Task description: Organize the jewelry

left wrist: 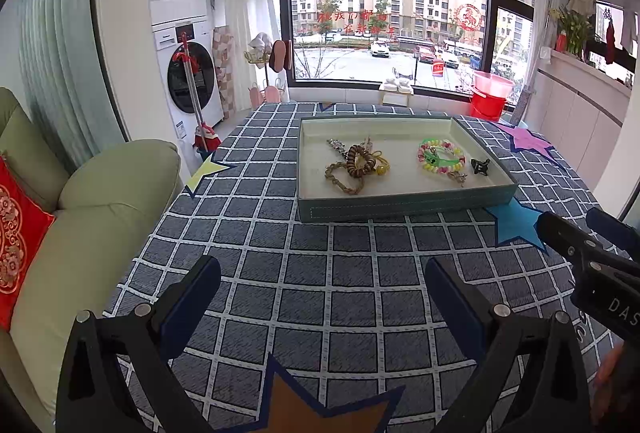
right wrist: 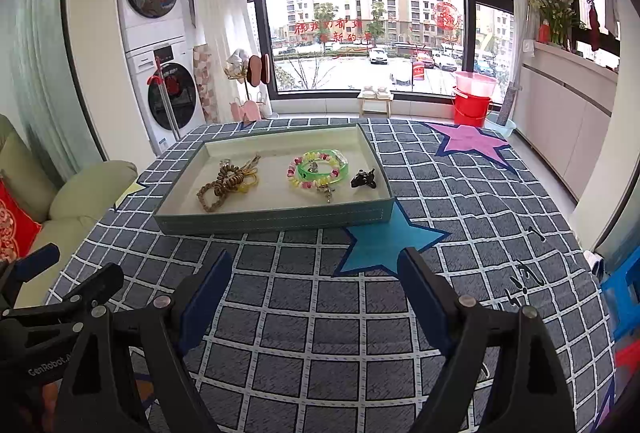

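The black plastic left gripper [left wrist: 322, 283] carries dark blue pads on its fingers [left wrist: 192, 297], with round silver screws at the joints. The matching black right gripper [right wrist: 316, 279] looks the same; white lettering "GenRobot" and "DAS" marks their bodies.

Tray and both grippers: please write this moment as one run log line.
left gripper: open, empty | right gripper: open, empty | tray: holds all jewelry | stage: none grasped

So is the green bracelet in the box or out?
In. The green bracelet lies inside the box, among the beads, left of the black clip.
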{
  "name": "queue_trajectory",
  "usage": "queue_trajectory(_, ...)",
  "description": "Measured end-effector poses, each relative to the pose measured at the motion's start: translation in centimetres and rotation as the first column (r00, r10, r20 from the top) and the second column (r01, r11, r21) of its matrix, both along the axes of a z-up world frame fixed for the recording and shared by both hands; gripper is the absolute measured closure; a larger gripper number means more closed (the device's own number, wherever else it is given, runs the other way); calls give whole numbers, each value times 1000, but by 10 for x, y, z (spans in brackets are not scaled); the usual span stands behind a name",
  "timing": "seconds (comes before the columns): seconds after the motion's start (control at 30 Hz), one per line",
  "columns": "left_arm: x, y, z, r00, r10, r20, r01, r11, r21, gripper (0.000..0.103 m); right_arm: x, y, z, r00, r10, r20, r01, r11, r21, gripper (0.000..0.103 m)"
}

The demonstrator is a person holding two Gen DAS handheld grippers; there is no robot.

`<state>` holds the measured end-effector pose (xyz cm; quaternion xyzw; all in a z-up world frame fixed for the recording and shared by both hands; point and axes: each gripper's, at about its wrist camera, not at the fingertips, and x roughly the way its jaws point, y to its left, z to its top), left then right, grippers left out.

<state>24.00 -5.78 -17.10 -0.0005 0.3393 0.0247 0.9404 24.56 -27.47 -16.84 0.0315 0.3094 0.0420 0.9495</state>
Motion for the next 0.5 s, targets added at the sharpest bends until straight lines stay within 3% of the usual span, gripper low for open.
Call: queue_trajectory(0.5,-1,0,-1,1000,-2,-10,2,1000,-5,0,-1,4,3,1000,5,3,-5,1000,0,16)
